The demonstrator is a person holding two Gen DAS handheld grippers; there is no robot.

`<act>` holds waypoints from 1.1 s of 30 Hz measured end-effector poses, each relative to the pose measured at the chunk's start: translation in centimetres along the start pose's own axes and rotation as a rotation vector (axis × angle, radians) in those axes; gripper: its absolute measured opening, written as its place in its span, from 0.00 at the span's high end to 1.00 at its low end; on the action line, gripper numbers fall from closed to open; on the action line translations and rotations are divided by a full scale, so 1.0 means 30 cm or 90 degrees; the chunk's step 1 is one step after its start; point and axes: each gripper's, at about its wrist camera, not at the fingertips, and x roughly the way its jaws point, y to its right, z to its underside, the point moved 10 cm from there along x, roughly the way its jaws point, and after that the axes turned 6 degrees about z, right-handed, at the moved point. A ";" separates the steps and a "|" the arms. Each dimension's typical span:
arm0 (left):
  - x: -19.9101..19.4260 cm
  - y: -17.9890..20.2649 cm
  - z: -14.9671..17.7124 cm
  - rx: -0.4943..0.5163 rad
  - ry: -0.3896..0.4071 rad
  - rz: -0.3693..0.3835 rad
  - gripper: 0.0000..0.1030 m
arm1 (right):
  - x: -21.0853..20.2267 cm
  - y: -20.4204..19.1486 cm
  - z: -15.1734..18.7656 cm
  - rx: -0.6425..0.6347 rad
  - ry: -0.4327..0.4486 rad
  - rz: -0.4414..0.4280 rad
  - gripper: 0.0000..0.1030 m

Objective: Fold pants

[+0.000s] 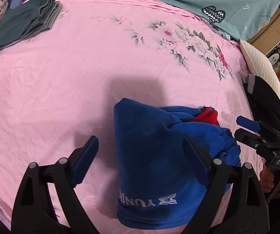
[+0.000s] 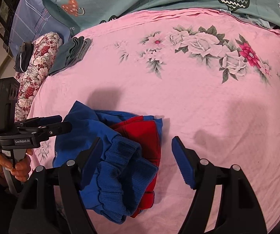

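Most of the folding looked done: the blue fleece pants with red lining (image 2: 120, 156) lay bundled on the pink floral bedsheet (image 1: 61, 78), under the open left gripper (image 1: 140, 156) and open right gripper (image 2: 138, 161). Tidying remained.

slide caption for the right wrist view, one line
Open right gripper above bunched blue and red pants on a pink floral sheet, left gripper alongside.

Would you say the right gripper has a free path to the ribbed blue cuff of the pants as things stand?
Probably yes. The right gripper is open, and the ribbed blue cuff lies between its fingers with nothing over it. The left gripper is off to the side, above the other end of the blue pants.
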 end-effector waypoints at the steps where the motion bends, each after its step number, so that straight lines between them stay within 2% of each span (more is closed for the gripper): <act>1: 0.006 -0.003 0.001 -0.001 -0.003 -0.001 0.13 | 0.004 0.003 -0.001 0.000 -0.003 0.000 0.29; 8: 0.051 -0.024 0.006 -0.012 -0.028 0.002 0.13 | 0.029 0.002 0.011 -0.013 -0.031 -0.020 0.29; 20: 0.121 -0.022 0.007 -0.030 -0.066 0.060 0.13 | 0.133 -0.018 0.032 -0.031 -0.116 -0.088 0.29; 21: 0.128 -0.019 0.006 -0.031 -0.070 0.064 0.13 | 0.141 -0.018 0.033 -0.031 -0.121 -0.090 0.27; 22: 0.137 -0.018 0.005 -0.031 -0.074 0.069 0.13 | 0.150 -0.013 0.032 -0.030 -0.123 -0.084 0.20; 23: 0.142 -0.018 0.004 -0.030 -0.074 0.070 0.13 | 0.155 -0.007 0.032 -0.030 -0.123 -0.079 0.17; 27: 0.157 -0.006 -0.003 0.011 -0.065 0.048 0.13 | 0.180 0.005 0.045 -0.034 -0.115 -0.074 0.16; 29: 0.168 0.001 -0.004 0.033 -0.059 0.036 0.12 | 0.183 0.001 0.051 -0.048 -0.109 -0.066 0.18; 31: 0.168 0.003 -0.012 0.027 -0.056 0.042 0.11 | 0.174 -0.016 0.060 -0.026 -0.123 -0.114 0.36; 33: 0.162 -0.001 -0.021 0.014 -0.056 0.058 0.11 | 0.157 -0.015 0.054 -0.009 -0.124 -0.144 0.36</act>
